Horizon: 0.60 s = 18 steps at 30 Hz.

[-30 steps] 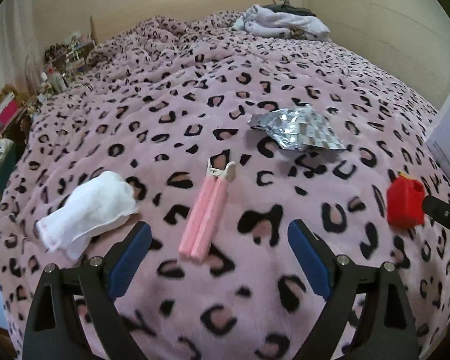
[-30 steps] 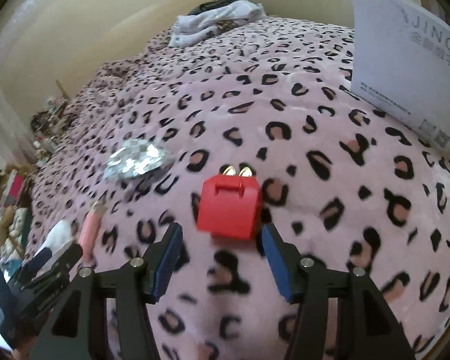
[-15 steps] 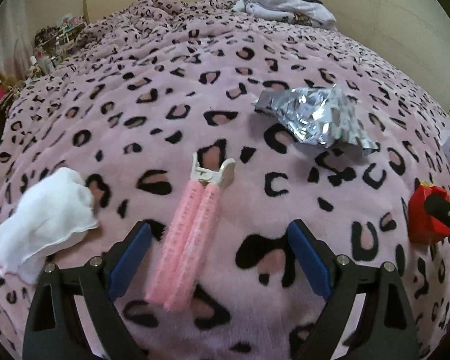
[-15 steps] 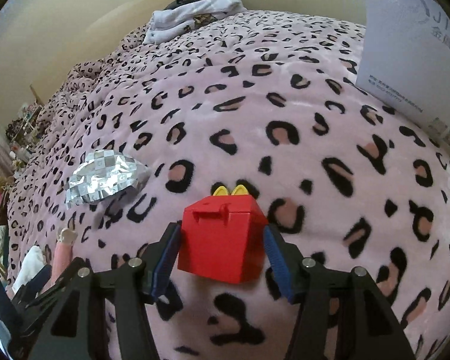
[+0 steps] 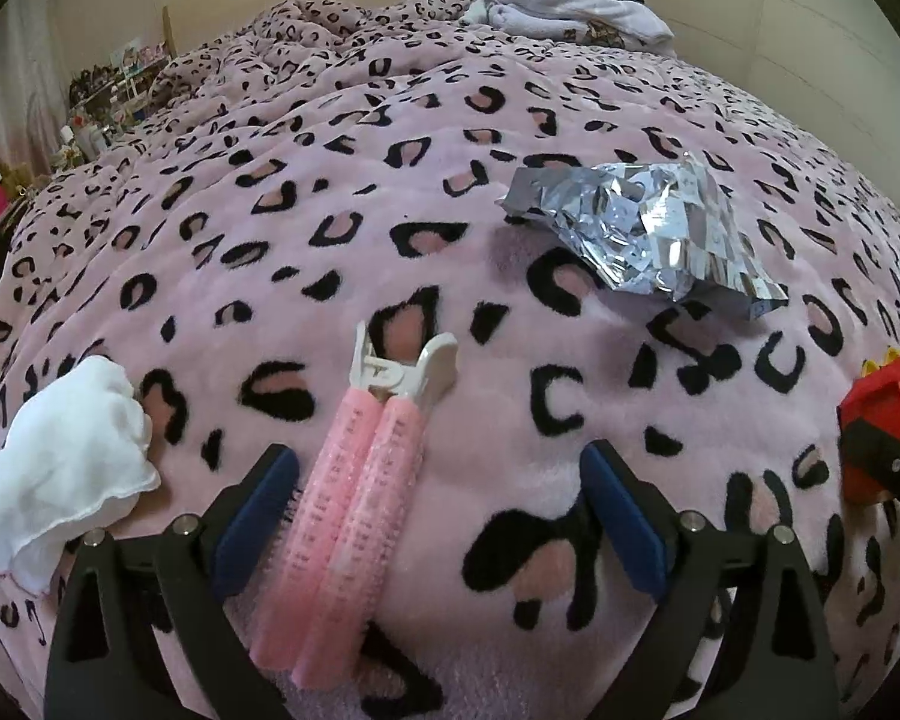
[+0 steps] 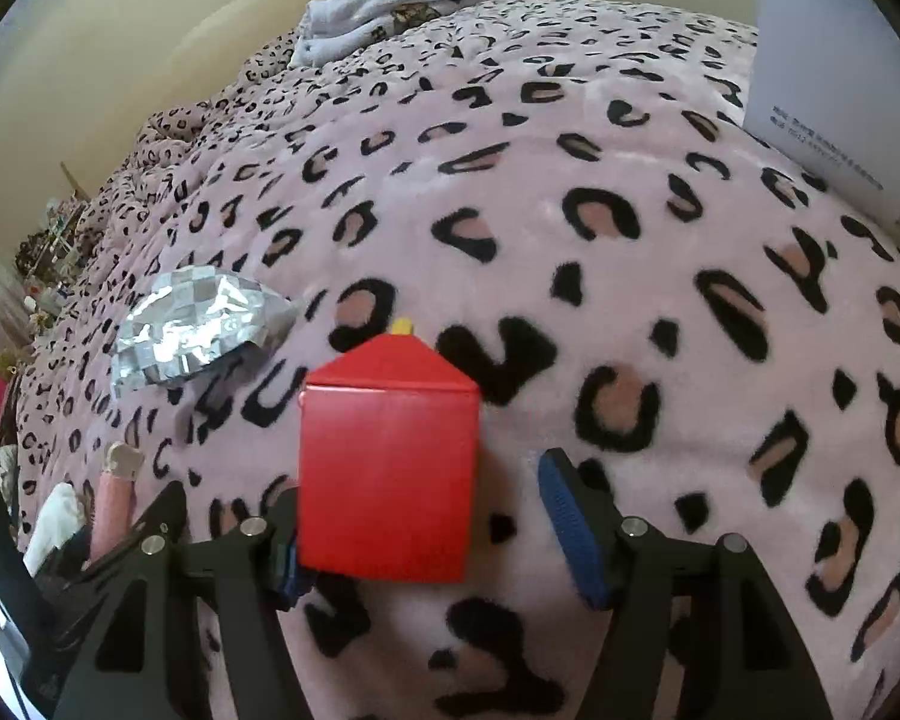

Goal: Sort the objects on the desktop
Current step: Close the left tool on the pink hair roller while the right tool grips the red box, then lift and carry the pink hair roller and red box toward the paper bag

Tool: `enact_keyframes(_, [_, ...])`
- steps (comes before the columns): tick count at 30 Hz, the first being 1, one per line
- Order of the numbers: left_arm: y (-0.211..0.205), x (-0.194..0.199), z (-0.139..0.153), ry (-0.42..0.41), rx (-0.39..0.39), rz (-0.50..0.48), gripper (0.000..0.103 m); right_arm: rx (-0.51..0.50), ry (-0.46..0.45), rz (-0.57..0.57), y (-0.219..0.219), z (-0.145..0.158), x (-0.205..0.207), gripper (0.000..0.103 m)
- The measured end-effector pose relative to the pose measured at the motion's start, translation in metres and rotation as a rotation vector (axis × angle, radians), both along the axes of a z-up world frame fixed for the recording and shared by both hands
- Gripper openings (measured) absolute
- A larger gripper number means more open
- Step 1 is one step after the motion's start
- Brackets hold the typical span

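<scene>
Jaws opening around one red box (image 6: 387,468) | one pink clip (image 5: 348,522) | one foil packet (image 5: 642,234)

Both claws tilt steeply downward. The left claw (image 5: 438,516) stands with its blue pads spread wide, neither pad pressing on anything. The right claw (image 6: 432,531) is opening: its right pad (image 6: 573,531) stands clear with a visible gap, while the left pad is mostly hidden.
</scene>
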<state>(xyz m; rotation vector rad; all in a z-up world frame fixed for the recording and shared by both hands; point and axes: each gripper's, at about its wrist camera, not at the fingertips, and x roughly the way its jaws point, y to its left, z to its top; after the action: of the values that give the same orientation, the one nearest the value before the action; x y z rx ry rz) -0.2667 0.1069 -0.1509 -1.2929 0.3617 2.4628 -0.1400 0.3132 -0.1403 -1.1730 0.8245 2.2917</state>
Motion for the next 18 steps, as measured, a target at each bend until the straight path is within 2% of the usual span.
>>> enact_keyframes(1, [0.000, 0.001, 0.000, 0.001, 0.006, -0.003, 0.093, 0.005, 0.002, 0.007, 0.000, 0.000, 0.000, 0.067])
enact_keyframes(2, [0.001, 0.002, 0.001, 0.002, 0.012, -0.007, 0.086, 0.009, 0.003, 0.015, 0.000, -0.001, -0.001, 0.066])
enact_keyframes(4, [0.001, 0.005, 0.002, 0.004, 0.018, -0.012, 0.076, 0.019, 0.005, 0.029, 0.000, -0.001, -0.002, 0.060])
enact_keyframes(6, [0.002, 0.010, 0.004, 0.021, 0.016, -0.018, 0.061, 0.022, 0.014, 0.048, 0.001, 0.000, -0.002, 0.041])
enact_keyframes(7, [0.003, 0.013, 0.006, 0.027, 0.014, -0.022, 0.056, 0.021, 0.020, 0.060, 0.001, 0.000, -0.002, 0.041])
enact_keyframes(9, [0.002, 0.017, 0.010, 0.036, 0.015, -0.015, 0.038, 0.014, 0.035, 0.075, 0.002, 0.002, -0.001, 0.041])
enact_keyframes(10, [0.001, 0.019, 0.013, 0.041, 0.016, -0.012, 0.034, 0.010, 0.041, 0.080, 0.002, 0.003, 0.000, 0.041])
enact_keyframes(14, [-0.010, 0.023, 0.020, 0.027, 0.061, 0.023, 0.026, 0.009, 0.065, 0.104, 0.002, 0.010, 0.004, 0.041])
enact_keyframes(18, [-0.021, 0.029, 0.026, 0.024, 0.093, 0.061, 0.025, 0.035, 0.077, 0.146, -0.006, 0.022, 0.010, 0.041])
